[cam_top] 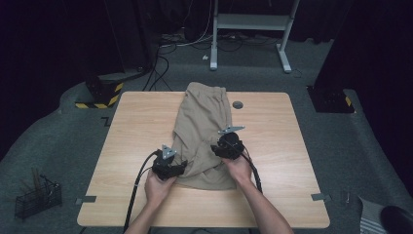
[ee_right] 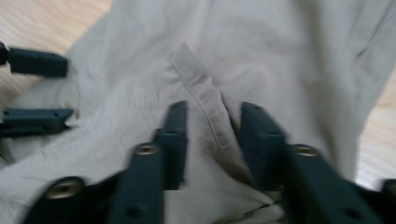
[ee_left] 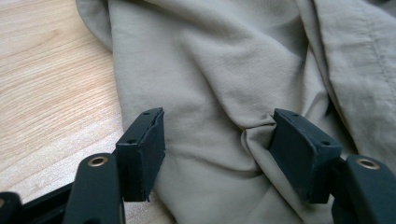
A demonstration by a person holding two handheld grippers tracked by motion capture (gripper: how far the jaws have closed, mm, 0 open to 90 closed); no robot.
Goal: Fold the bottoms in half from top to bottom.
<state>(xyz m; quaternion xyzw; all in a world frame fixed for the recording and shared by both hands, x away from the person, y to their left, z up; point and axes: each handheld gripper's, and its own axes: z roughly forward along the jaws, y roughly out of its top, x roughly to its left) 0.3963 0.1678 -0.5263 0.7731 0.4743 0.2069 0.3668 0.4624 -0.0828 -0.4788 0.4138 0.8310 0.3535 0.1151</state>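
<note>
A khaki garment (cam_top: 203,131) lies lengthwise on the wooden table (cam_top: 136,126), running from the far edge to the near middle. My left gripper (cam_top: 181,166) sits at its near left edge, open. In the left gripper view my left gripper (ee_left: 219,147) has its jaws wide apart on the cloth (ee_left: 210,70), the right jaw against a fold. My right gripper (cam_top: 217,148) rests on the garment's near right part. In the right gripper view my right gripper (ee_right: 215,133) is blurred, its jaws partly apart either side of a raised seam (ee_right: 205,100); the left gripper's jaws show at that view's left edge.
A grey round grommet (cam_top: 237,105) sits in the table beside the garment. On the floor are a wire basket (cam_top: 38,197) at the left, a yellow-and-black striped base (cam_top: 100,95), cables, and a white stand frame (cam_top: 251,24) behind the table.
</note>
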